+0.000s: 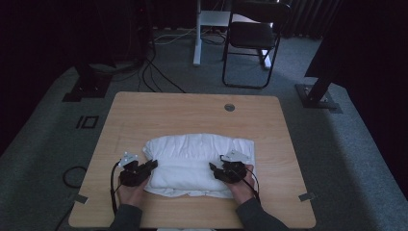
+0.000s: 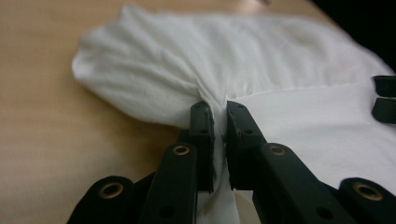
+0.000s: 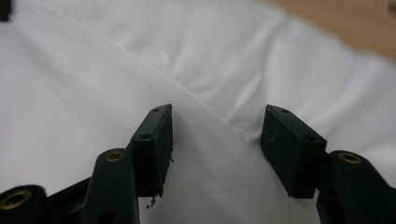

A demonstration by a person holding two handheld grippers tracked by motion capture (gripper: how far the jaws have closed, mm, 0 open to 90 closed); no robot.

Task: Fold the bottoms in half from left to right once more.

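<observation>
My left gripper (image 2: 219, 122) was clamped on a pinch of the white cloth (image 2: 261, 60) at its left edge, fabric bunched between the jaws. My right gripper (image 3: 217, 140) hung with jaws apart over the cloth's right part, a fold line running between them, nothing yet caught. The cloth (image 1: 199, 163) lay folded on the wooden table (image 1: 192, 110), long axis side to side, spanning both grippers.

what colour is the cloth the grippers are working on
Plain white cloth, no pattern; clearest in the left gripper view.
</observation>
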